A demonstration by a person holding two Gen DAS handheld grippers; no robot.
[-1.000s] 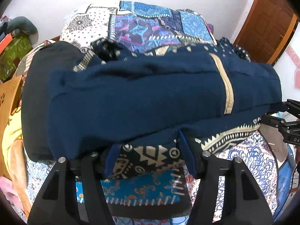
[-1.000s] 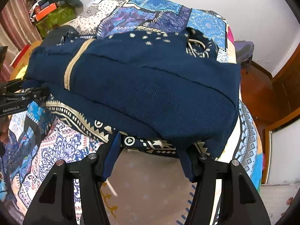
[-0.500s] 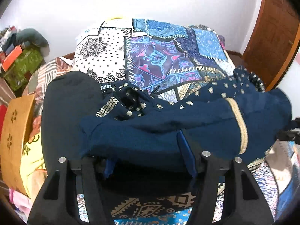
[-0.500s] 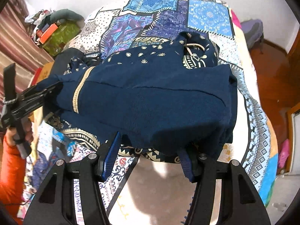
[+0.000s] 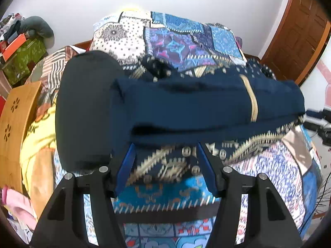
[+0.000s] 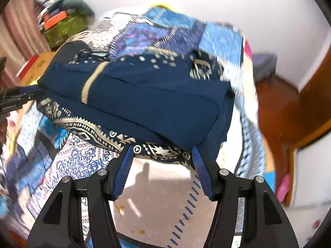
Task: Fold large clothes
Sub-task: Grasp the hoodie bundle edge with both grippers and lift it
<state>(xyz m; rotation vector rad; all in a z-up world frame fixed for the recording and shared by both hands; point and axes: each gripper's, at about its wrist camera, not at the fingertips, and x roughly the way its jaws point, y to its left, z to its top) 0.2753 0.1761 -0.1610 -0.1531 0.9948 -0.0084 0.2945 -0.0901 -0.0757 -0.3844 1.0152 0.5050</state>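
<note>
A large navy garment point(image 5: 196, 111) with a gold stripe and a gold patterned hem lies folded across a patchwork bedspread point(image 5: 182, 41). My left gripper point(image 5: 165, 150) is open at the garment's near left edge, its blue fingers point(image 5: 126, 165) just under the fold. My right gripper point(image 6: 163, 153) is open at the near right edge of the garment point(image 6: 144, 99), fingertips at the patterned hem point(image 6: 157, 150). Each gripper shows at the side of the other's view. Nothing is clamped.
A black folded cloth point(image 5: 82, 111) lies left of the garment. A wooden board point(image 5: 16, 128) and yellow cloth point(image 5: 39, 140) sit at the bed's left. A green box point(image 5: 22, 60) with clutter stands far left. A wooden door point(image 5: 298, 39) is at right.
Half a second ago both grippers held the garment's edge raised and folded over. Now the garment lies flat on the bed, and both grippers have drawn back to its near edge.
</note>
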